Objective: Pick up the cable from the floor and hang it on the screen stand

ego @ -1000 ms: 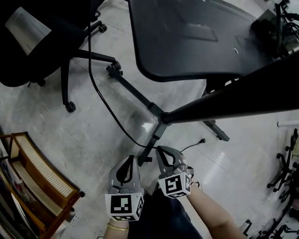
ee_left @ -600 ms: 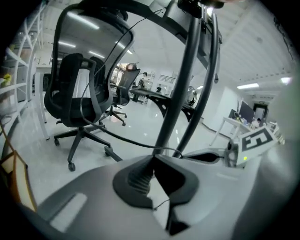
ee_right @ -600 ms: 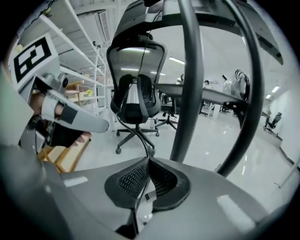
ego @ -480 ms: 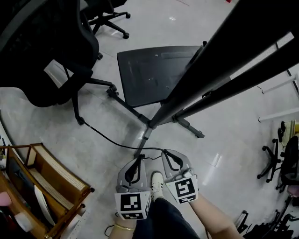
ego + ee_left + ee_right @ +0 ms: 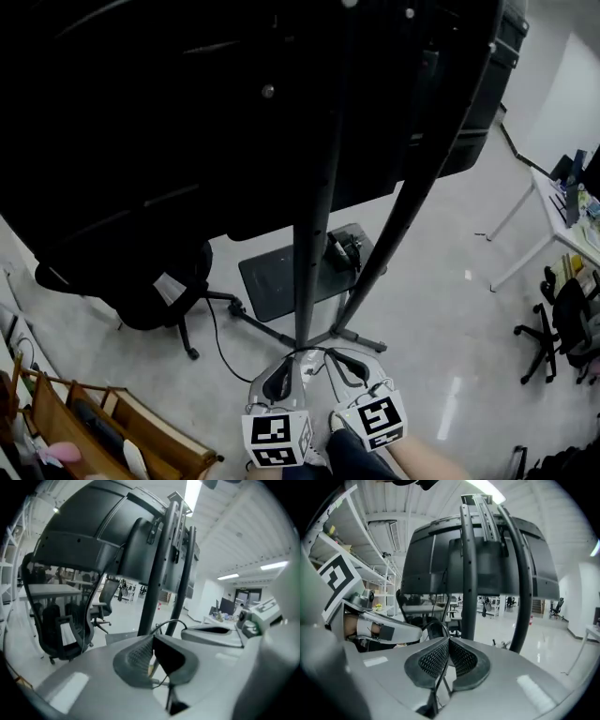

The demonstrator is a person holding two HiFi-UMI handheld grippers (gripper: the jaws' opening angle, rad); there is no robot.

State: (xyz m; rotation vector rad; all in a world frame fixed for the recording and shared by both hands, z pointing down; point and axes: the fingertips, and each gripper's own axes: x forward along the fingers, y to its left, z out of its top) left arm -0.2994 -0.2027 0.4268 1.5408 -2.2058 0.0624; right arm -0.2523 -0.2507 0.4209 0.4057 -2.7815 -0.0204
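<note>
The thin black cable [image 5: 218,349] rises from the floor by the chair to my two grippers and arches in a short loop [image 5: 314,351] between them. My left gripper [image 5: 289,361] and right gripper [image 5: 336,358] are side by side just in front of the screen stand's poles [image 5: 309,262], both shut on the cable. In the left gripper view the pads [image 5: 140,656] are together with the cable [image 5: 164,685] running down from them. In the right gripper view the cable [image 5: 439,677] passes between the shut pads [image 5: 436,660]. The big black screen [image 5: 234,112] towers above.
The stand's dark base plate [image 5: 281,286] lies on the pale floor behind the poles. A black office chair [image 5: 150,291] is at the left, a wooden rack [image 5: 103,422] at the bottom left. A white table [image 5: 548,202] and another chair [image 5: 562,323] are at the right.
The head view has swung up from the floor to the back of the screen. Both grippers have risen with the cable and now sit close to the stand's poles.
</note>
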